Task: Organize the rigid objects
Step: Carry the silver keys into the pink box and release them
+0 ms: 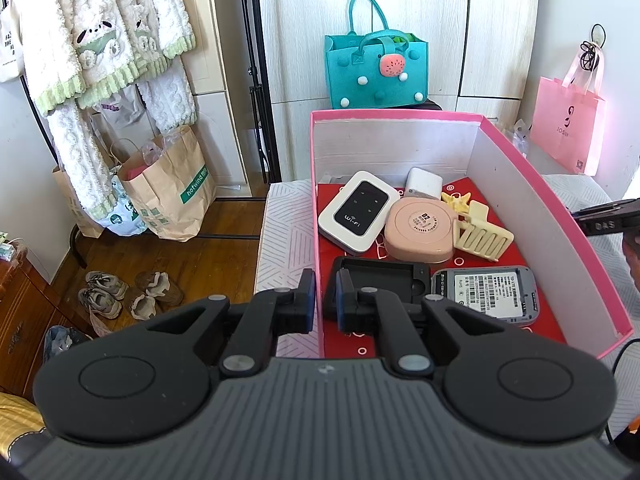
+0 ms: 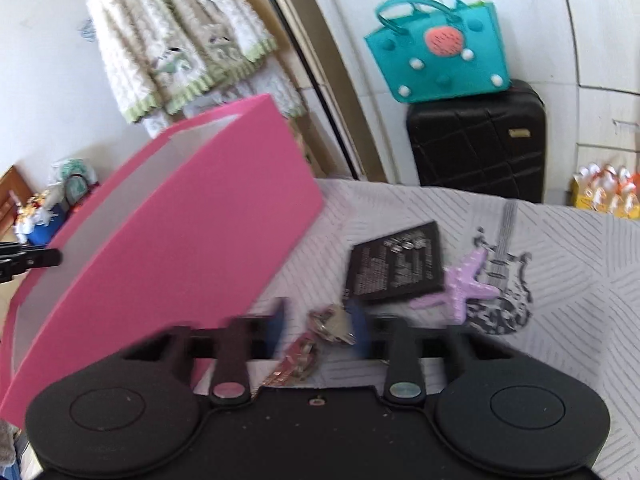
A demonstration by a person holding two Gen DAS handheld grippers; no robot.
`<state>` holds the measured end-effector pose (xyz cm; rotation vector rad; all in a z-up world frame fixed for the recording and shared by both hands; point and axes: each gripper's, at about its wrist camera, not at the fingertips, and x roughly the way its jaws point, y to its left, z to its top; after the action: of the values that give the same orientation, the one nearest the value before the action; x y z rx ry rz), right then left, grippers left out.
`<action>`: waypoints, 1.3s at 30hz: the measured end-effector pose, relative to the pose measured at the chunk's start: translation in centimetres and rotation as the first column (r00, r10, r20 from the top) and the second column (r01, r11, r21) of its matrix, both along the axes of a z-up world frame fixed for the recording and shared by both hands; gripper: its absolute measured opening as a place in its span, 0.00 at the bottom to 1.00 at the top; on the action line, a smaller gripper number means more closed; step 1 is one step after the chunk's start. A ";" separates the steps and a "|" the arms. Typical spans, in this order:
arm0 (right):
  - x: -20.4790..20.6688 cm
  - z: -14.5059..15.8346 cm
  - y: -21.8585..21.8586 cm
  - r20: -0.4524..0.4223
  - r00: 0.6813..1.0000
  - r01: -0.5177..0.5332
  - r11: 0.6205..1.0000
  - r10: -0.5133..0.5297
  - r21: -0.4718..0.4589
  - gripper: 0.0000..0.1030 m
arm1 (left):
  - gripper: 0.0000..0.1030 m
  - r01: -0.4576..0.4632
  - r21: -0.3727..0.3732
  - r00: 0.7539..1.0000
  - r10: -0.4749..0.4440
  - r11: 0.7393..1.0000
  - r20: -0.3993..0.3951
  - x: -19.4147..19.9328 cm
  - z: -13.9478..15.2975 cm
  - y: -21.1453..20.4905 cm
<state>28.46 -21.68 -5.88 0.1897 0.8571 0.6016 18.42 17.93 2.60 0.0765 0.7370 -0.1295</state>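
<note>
We steady the box (image 1: 472, 136) with our left gripper (image 1: 325, 300), whose two fingers straddle its near-left wall, one outside and one inside; they stand close on the wall, though whether they truly pinch it we cannot tell. That hold would keep the box from sliding while things go in. Inside lie the router (image 1: 356, 210), a pink case (image 1: 420, 230), a cream clip (image 1: 482, 236), a white charger (image 1: 424, 182), a black shell (image 1: 380, 280) and a grey cover (image 1: 496, 292). Our right gripper (image 2: 318, 330) hovers over the cloth (image 2: 560, 280) with its jaws apart around the keys (image 2: 332, 324), not yet closed on them; we judge these to be the next item for the box, which stands just to the left in that view. The battery (image 2: 398, 266) and the purple starfish (image 2: 466, 288) lie beyond, still outside the box. The right view is blurred, so the keys and a reddish tag (image 2: 294, 364) below them are hard to make out, and the gripper body hides the box's near corner.
</note>
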 end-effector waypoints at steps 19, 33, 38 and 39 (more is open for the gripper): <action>-4.7 4.1 2.8 0.264 0.958 -0.045 0.972 0.107 -0.231 0.05 | 0.08 0.006 0.018 1.000 -0.006 1.000 -0.004 0.0 -0.1 -0.1; -8.5 14.9 7.8 0.477 0.857 -0.117 0.976 0.193 -0.184 0.05 | 0.08 0.007 -0.012 1.000 -0.007 1.000 -0.014 0.0 -0.2 0.2; -8.4 15.3 11.2 0.425 0.859 -0.253 0.959 0.284 -0.129 0.05 | 0.08 0.014 -0.019 1.000 -0.014 1.000 -0.013 0.0 -0.2 0.2; -8.3 14.9 12.2 0.408 0.861 -0.278 0.953 0.303 -0.122 0.05 | 0.08 0.016 -0.018 1.000 -0.017 1.000 -0.015 0.0 -0.2 0.2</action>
<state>20.17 -9.50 9.03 -0.1286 0.4790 0.8629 18.38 18.09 2.40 0.0650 0.7499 -0.1524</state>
